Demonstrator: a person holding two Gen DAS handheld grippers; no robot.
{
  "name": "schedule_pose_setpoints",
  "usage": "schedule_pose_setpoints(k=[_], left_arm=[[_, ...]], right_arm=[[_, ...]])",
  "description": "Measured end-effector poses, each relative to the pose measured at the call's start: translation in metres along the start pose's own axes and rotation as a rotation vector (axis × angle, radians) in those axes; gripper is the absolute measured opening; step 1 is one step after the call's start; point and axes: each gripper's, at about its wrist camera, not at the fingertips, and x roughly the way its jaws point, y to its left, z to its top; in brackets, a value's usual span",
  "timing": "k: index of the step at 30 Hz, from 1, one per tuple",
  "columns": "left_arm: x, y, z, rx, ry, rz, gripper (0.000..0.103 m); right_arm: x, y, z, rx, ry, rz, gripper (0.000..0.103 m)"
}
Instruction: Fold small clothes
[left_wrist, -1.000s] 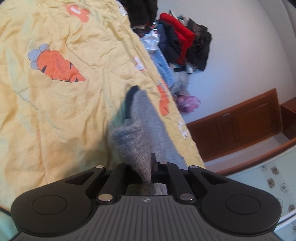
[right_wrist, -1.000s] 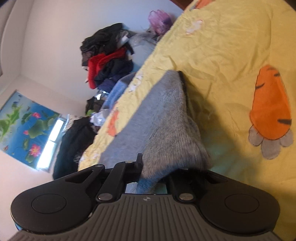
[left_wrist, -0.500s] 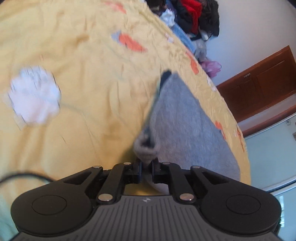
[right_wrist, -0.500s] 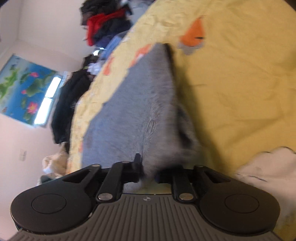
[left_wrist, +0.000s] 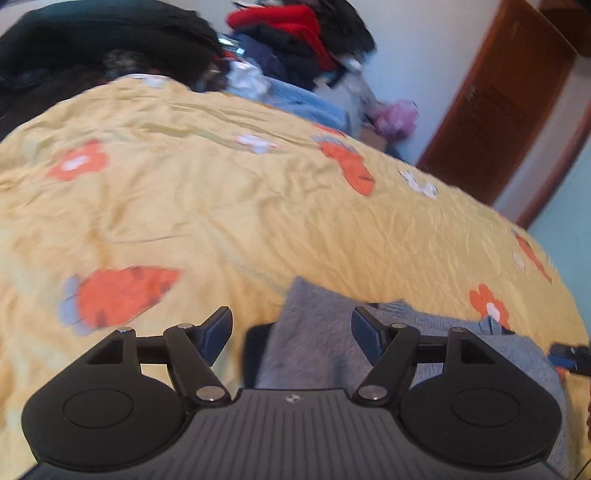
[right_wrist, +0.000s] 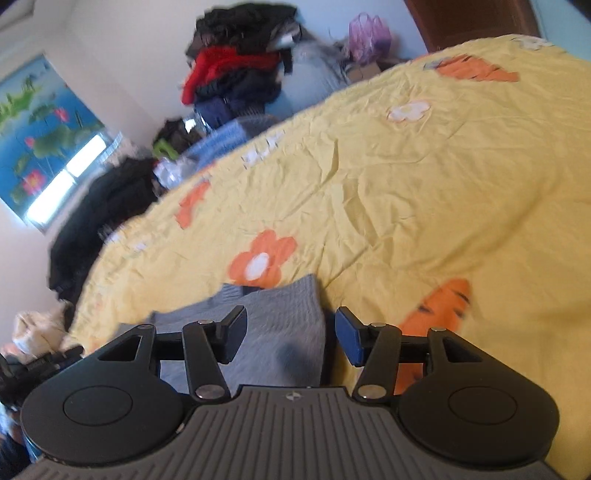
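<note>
A small grey knitted garment (left_wrist: 314, 339) lies flat on the yellow bedspread (left_wrist: 221, 206), close under both grippers. My left gripper (left_wrist: 291, 332) hovers over its left edge, jaws opening, pads clear of the cloth. In the right wrist view the same grey garment (right_wrist: 280, 332) lies beneath my right gripper (right_wrist: 290, 332), whose jaws are also opening; the cloth's right edge runs between them but neither pad presses on it. A dark inner layer shows at the garment's left edge. The other gripper's tip (left_wrist: 569, 356) peeks in at the right of the left wrist view.
The bedspread carries orange carrot and flower prints. A heap of dark, red and blue clothes (left_wrist: 295, 40) is piled at the far side of the bed against the wall. A brown wooden door (left_wrist: 509, 103) stands at the right. A window and poster (right_wrist: 40, 147) are at the left.
Both grippers held the grey garment lifted and pinched; now they have let it go, their jaws stand apart, and the garment lies flat on the bedspread. Both wrists rolled back to level.
</note>
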Motion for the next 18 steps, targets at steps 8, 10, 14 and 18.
schedule_pose_setpoints(k=[8, 10, 14, 18], left_arm=[[0.047, -0.016, 0.002, 0.107, 0.133, -0.037, 0.035], [0.046, -0.017, 0.002, 0.122, 0.123, -0.06, 0.013], [0.036, -0.021, 0.008, 0.127, 0.054, -0.05, 0.008], [0.025, -0.022, 0.02, 0.143, -0.016, -0.024, 0.008]], right_arm=[[0.042, 0.016, 0.008, -0.061, 0.07, 0.058, 0.06], [0.044, 0.018, 0.008, -0.083, 0.097, 0.094, 0.019], [0.034, 0.021, 0.011, -0.101, 0.05, 0.111, 0.019], [0.013, 0.018, 0.02, -0.05, -0.05, 0.156, 0.018]])
